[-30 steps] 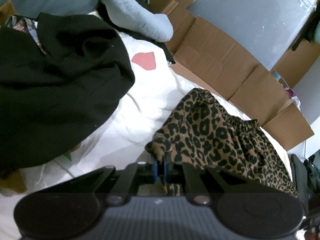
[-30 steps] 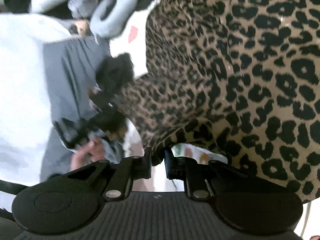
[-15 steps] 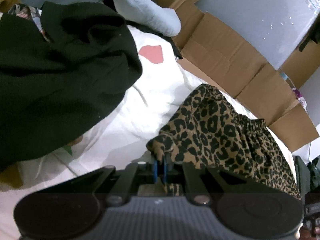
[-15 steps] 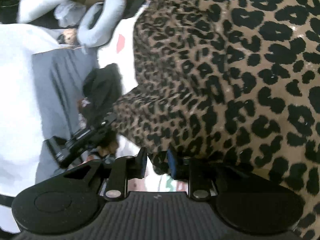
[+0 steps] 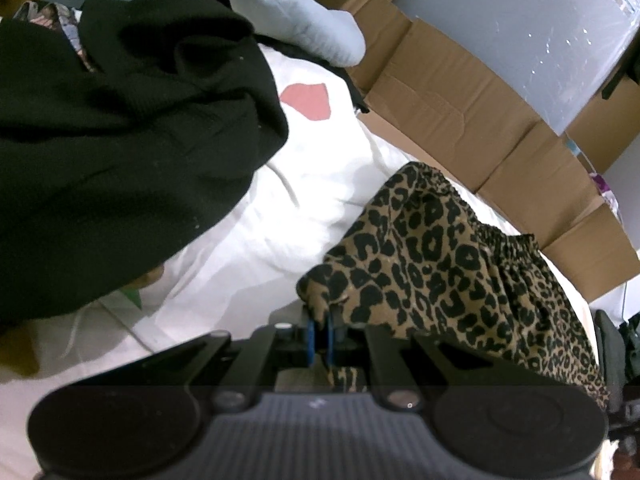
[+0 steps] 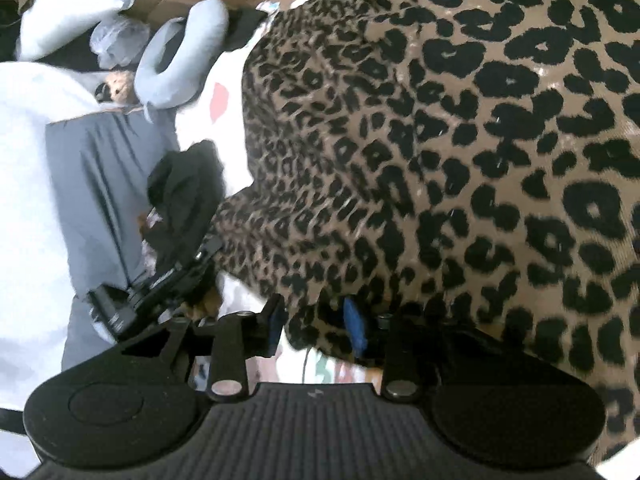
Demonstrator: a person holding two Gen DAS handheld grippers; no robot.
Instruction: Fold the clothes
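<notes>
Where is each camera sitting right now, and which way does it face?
Left wrist: behind the left gripper, looking along it over the white bedding toward the black garment and cardboard; its fingers pinch a corner of the leopard garment.
Right wrist: behind the right gripper, close under the leopard garment, looking sideways across the bed; its jaws stand apart; the left gripper shows.
Shared: leopard garment, black garment, blue pillow.
</notes>
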